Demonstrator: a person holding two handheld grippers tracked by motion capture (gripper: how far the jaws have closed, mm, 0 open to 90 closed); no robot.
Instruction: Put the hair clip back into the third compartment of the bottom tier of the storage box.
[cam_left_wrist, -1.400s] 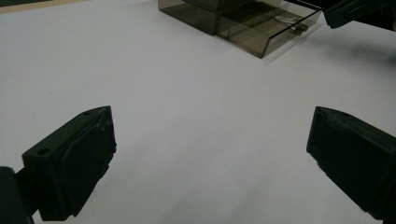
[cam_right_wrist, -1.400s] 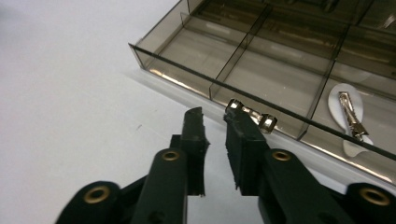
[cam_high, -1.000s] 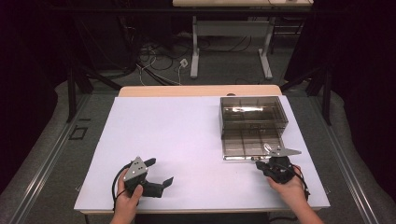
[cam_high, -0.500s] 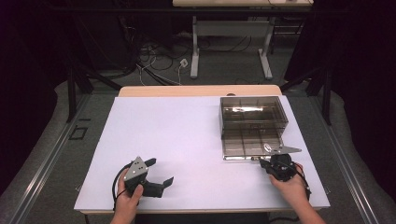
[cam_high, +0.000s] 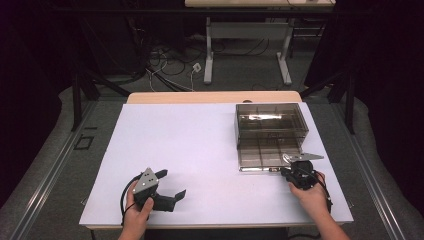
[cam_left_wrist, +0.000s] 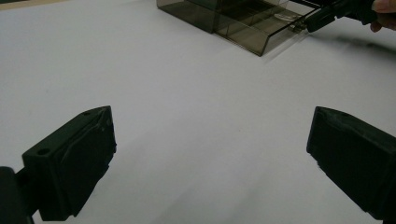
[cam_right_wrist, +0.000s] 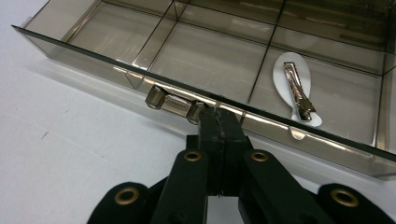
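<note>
A smoky see-through compartment box (cam_high: 263, 166) lies open on the right of the white table (cam_high: 200, 145). One of its front compartments holds a metal hair clip (cam_right_wrist: 296, 93) on a white oval card. My right gripper (cam_high: 282, 171) is shut, and its tip (cam_right_wrist: 218, 117) touches the box's front wall (cam_right_wrist: 93, 56) just right of the small clear latch (cam_right_wrist: 175, 103); nothing is visible between the jaws. My left gripper (cam_high: 172, 183) rests near the table's front left edge, open and empty (cam_left_wrist: 210, 154). In the left gripper view the box (cam_left_wrist: 238, 23) and the right gripper (cam_left_wrist: 317, 18) lie far ahead.
The box's raised lid (cam_high: 270, 112) stands behind its tray. A wide bare stretch of white table lies between the two grippers. The table's wooden far edge (cam_high: 210, 96) borders a dark floor with cables and another table's legs (cam_high: 209, 50).
The right gripper has edged slightly towards the box's front wall. The left gripper and the box have stayed put.
</note>
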